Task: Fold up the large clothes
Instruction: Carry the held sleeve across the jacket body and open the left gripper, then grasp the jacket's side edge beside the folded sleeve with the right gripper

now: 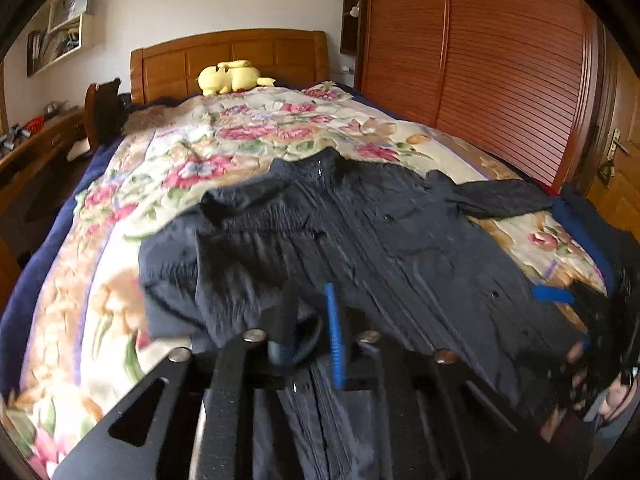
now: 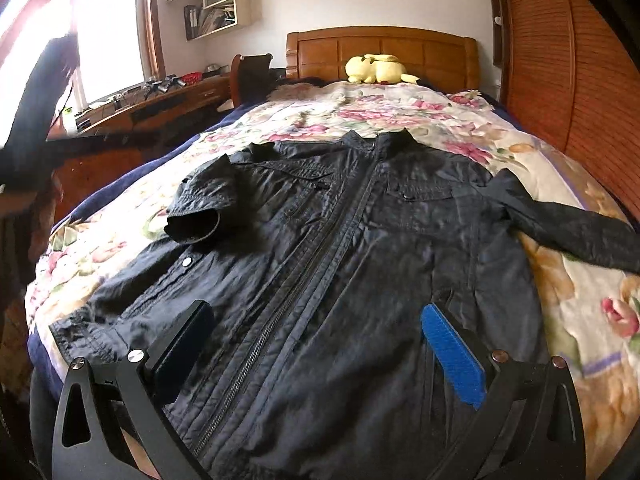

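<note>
A dark zip-up jacket (image 1: 392,236) (image 2: 380,232) lies face up on the floral quilt (image 1: 132,208) (image 2: 448,120), collar towards the headboard. One sleeve is folded in over the chest (image 2: 200,216); the other sleeve (image 2: 580,232) stretches out sideways. My left gripper (image 1: 310,288) hovers over the jacket's lower front, its black and blue fingers only a narrow gap apart with nothing held between them. My right gripper (image 2: 316,354) stands wide open above the hem on either side of the zip; its blue pad (image 1: 552,294) also shows at the right edge of the left wrist view.
A yellow plush toy (image 1: 230,76) (image 2: 376,68) rests by the wooden headboard (image 2: 380,44). A slatted wardrobe (image 1: 500,64) runs along the right side of the bed, with a door (image 1: 620,148) beyond it. A cluttered desk (image 2: 160,104) and window stand on the left.
</note>
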A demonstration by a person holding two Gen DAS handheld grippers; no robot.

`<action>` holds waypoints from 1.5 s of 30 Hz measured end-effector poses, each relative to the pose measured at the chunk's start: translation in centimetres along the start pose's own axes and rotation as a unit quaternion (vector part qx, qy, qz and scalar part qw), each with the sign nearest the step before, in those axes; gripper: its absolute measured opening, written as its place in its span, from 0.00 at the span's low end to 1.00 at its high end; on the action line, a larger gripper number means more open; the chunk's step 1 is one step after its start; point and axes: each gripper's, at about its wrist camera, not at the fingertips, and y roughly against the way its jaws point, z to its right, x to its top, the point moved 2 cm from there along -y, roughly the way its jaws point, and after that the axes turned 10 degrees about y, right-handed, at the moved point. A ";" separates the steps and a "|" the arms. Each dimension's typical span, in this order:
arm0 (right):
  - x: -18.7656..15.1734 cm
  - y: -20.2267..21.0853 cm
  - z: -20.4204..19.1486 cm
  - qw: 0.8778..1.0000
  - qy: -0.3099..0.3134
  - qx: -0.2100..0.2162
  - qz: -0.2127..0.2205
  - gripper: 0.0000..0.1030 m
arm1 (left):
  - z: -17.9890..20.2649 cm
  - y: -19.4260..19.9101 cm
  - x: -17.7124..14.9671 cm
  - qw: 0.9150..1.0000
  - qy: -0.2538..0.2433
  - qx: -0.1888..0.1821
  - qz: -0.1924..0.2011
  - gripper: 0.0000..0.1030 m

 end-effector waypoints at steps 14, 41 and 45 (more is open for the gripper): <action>3.1 -3.4 -2.9 0.997 0.065 0.048 0.001 1.00 | -7.1 3.0 -9.7 0.997 0.043 0.057 -0.017 0.28; 10.1 -21.6 -13.3 0.975 0.189 0.069 -0.092 0.83 | -14.8 5.9 -16.3 0.987 0.102 0.124 0.000 0.28; 9.6 -22.6 -13.3 0.970 0.210 0.062 -0.106 0.33 | -14.6 6.0 -16.2 0.987 0.098 0.125 0.004 0.28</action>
